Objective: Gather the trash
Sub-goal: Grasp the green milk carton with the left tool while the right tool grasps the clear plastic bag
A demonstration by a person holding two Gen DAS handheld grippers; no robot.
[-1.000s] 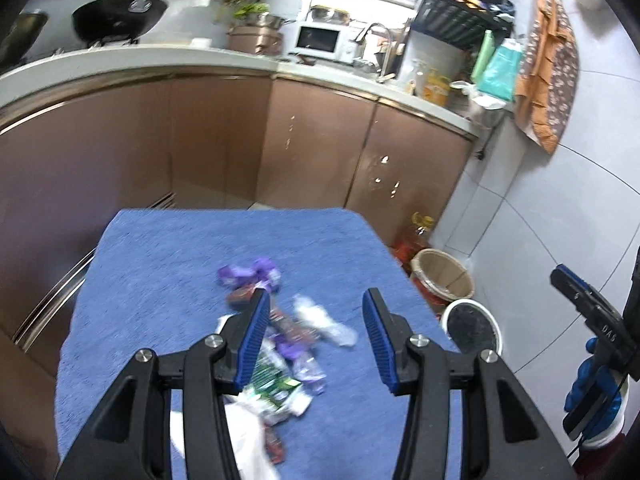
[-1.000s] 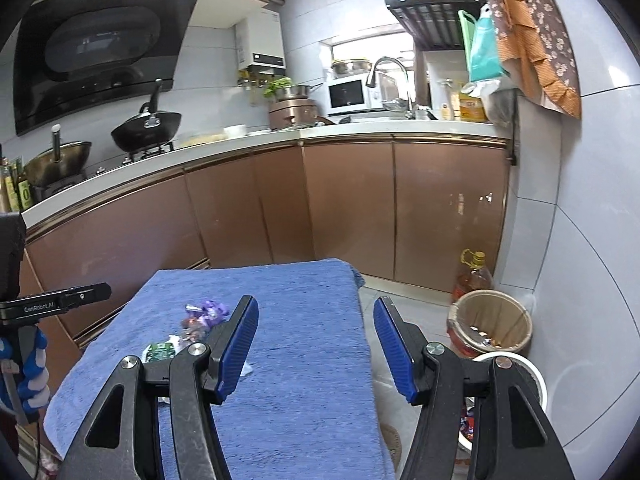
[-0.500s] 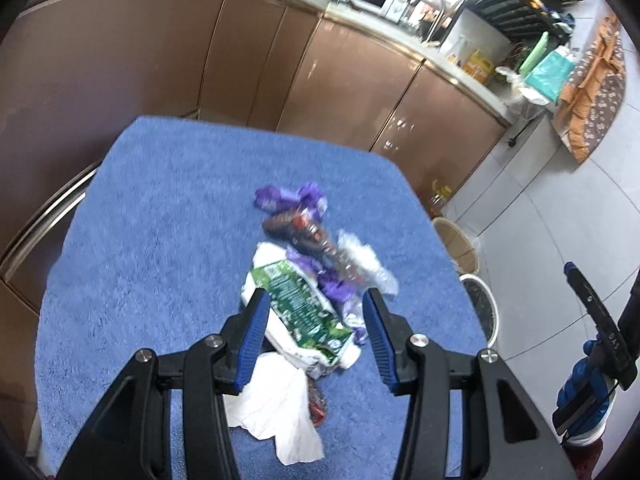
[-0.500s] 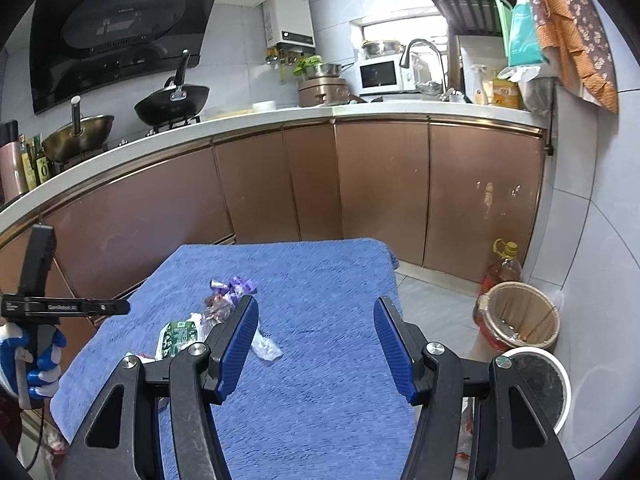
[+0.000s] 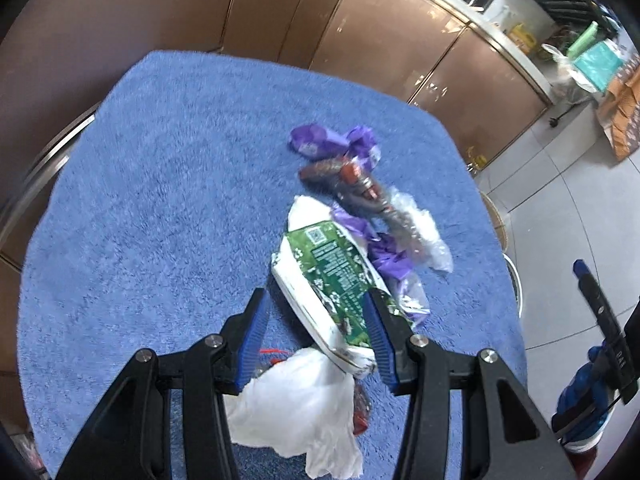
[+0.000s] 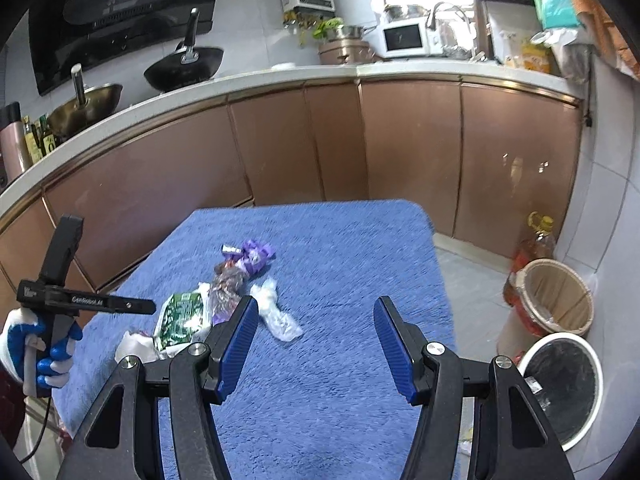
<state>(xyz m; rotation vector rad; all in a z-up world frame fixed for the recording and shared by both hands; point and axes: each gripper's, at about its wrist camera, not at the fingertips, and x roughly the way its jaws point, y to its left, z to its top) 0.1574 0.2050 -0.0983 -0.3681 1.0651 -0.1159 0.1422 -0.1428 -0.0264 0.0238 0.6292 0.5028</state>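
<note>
Both hands are sinking toward the worktop (image 5: pixel 160 184); the left gripper (image 5: pixel 316 336) is hanging spread over the green wrapper (image 5: pixel 336 276) in the trash pile, the right gripper (image 6: pixel 316 344) spread, empty. Neighbouring wrappers are risking dragging along, then dropping.

Both wrist views share blue towel (image 5: pixel 160 200).

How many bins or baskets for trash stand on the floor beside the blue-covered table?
2. A woven basket stands near the cabinet corner, and a white-rimmed bin stands just in front of it, nearer the camera. Others may be hidden behind the table.
</note>
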